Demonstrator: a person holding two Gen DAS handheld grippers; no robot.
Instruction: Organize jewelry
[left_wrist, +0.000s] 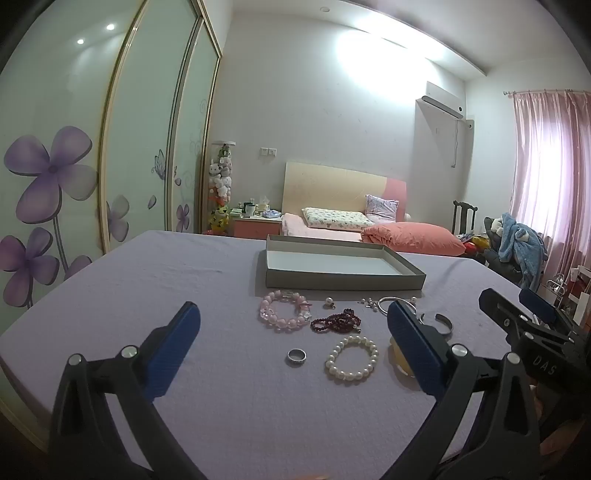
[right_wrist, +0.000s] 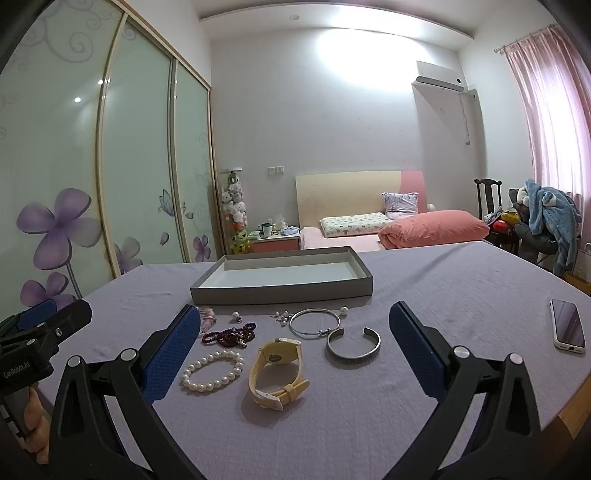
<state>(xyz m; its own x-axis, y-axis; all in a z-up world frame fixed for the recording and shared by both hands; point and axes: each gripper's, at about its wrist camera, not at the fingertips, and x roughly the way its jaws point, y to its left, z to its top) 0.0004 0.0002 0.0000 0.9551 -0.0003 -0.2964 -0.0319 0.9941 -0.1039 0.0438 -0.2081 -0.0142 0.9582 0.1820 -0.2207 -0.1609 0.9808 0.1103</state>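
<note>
While jewelry lies loose on the lilac-covered surface, grey tray sits behind it w/ nothing visible inside; pearl bracelet nearest front-left, yellow watch just beside it to the right, on its side; silver cuff right of watch, thin silver bangle touching cuff's back-left end; dark red bead strand bunched behind pearls; small pearl earrings scattered betw. strand and tray. From left view: pink bead bracelet near tray's front-left corner; steel ring alone, left of pearls. Left claw spread wide, holding nothing, above ring/pearls; right claw also spread wide, nothing held, over watch area; both off the cloth. Phone face-up, well apart at far right edge. Bed and wardrobe beyond.
</note>
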